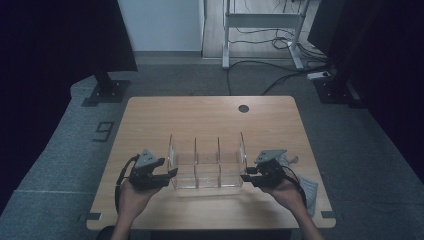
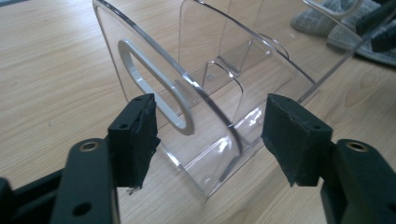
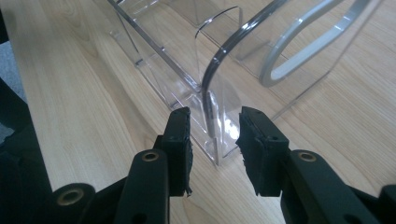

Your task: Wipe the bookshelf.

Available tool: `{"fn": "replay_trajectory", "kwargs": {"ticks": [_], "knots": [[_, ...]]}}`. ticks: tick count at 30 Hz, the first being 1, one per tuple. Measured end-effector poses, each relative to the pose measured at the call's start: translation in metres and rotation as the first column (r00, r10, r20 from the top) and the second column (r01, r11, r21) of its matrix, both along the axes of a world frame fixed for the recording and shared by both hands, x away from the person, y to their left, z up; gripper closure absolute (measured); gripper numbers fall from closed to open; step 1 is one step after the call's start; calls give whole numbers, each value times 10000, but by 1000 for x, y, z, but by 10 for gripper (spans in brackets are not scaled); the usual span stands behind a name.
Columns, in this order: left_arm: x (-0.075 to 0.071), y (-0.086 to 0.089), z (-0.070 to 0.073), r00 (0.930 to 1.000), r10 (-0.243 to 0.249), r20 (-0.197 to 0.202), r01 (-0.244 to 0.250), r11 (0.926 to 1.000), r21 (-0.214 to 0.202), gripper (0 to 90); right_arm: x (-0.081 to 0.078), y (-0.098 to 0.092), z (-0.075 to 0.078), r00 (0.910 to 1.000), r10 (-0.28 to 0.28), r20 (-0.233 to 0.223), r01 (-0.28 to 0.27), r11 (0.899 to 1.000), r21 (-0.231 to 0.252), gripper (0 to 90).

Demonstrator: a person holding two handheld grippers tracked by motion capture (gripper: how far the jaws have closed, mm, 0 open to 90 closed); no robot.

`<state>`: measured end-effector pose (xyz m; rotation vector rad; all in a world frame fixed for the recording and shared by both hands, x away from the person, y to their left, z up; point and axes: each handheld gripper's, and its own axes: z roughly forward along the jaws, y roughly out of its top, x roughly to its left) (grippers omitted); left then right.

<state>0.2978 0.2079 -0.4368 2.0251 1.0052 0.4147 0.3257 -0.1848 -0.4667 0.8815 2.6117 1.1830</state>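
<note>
A clear plastic organizer (image 1: 207,167) with 3 compartments is standing on the near half of the wooden table (image 1: 210,112), its open front facing the person. The left gripper (image 1: 170,175) is sitting at the organizer's left end, and in the left gripper view its jaws are standing spread, with the organizer's near left corner (image 2: 210,154) and the end wall with its oval handle slot (image 2: 156,86) lying between the pads; neither pad is touching the plastic. The right gripper (image 1: 246,176) is sitting at the organizer's right end. In the right gripper view its jaws are standing narrowly apart on either side of the near edge of the right end wall (image 3: 212,112), with a small gap showing on each side, so they are not pinching it. A grey cloth (image 1: 307,187) is lying on the table to the right of the right hand (image 1: 287,192), near the table's right edge.
</note>
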Motion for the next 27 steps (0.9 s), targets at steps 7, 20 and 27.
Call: {"fn": "replay_trajectory", "kwargs": {"ticks": [7, 20, 27], "knots": [[9, 3, -3, 9986, 508, -162, -506, 9986, 151, 433, -4, 12, -2, 9992, 406, -49, -406, 9991, -103, 603], [18, 0, -9, 9961, 790, -393, -769, 9957, 524, 654, -9, -8, 1, 9997, 106, 212, -97, 9990, -430, 471], [21, 3, -10, 9952, 937, -270, -915, 9932, 724, 714, -7, -33, 5, 9946, -955, 416, 977, 9938, -536, 404]]}}
